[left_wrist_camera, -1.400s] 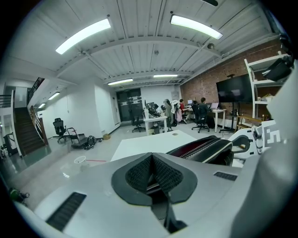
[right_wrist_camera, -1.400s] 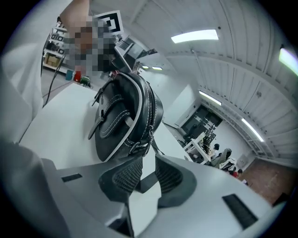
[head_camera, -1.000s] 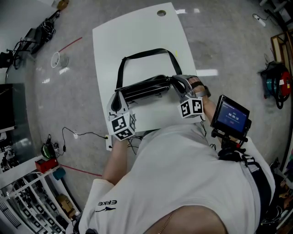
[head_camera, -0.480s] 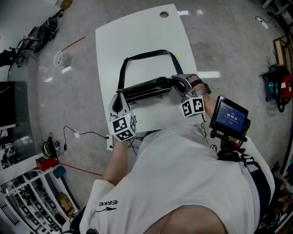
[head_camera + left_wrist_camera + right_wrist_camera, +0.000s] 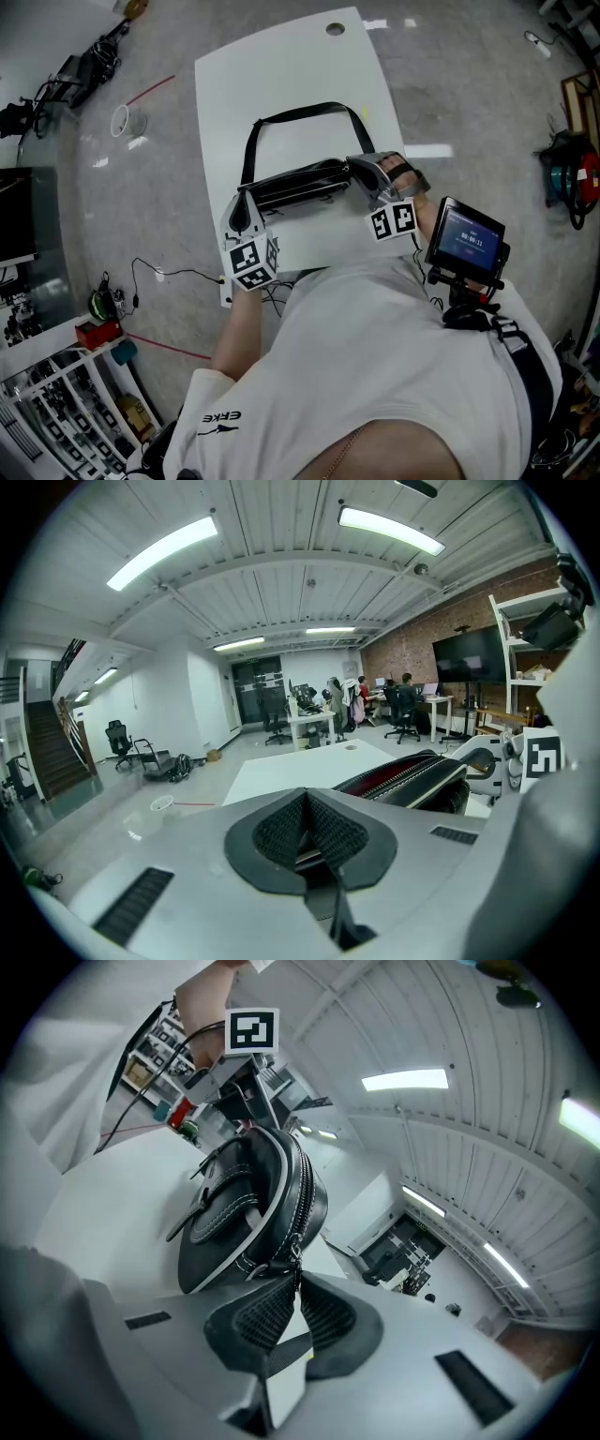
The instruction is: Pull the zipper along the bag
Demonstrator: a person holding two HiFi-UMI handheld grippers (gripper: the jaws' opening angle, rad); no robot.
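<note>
Our right tool [image 5: 295, 1283] still pinches the zipper pull [image 5: 296, 1262] and has hardly moved. Our left tool [image 5: 305, 803] is shut beside the bag [image 5: 403, 778]. We cannot see if it holds anything.

Left of your white table [image 5: 281, 75], you have a pale bowl [image 5: 123, 120] and a red floor line [image 5: 150, 89]; a black cable [image 5: 169, 274] trails off the table's near-left corner.

We see the left gripper [image 5: 305, 803] closed on a thin strip [image 5: 306, 855], lower centre; the black bag [image 5: 412, 778] lies mid-right on the white table [image 5: 286, 772].
</note>
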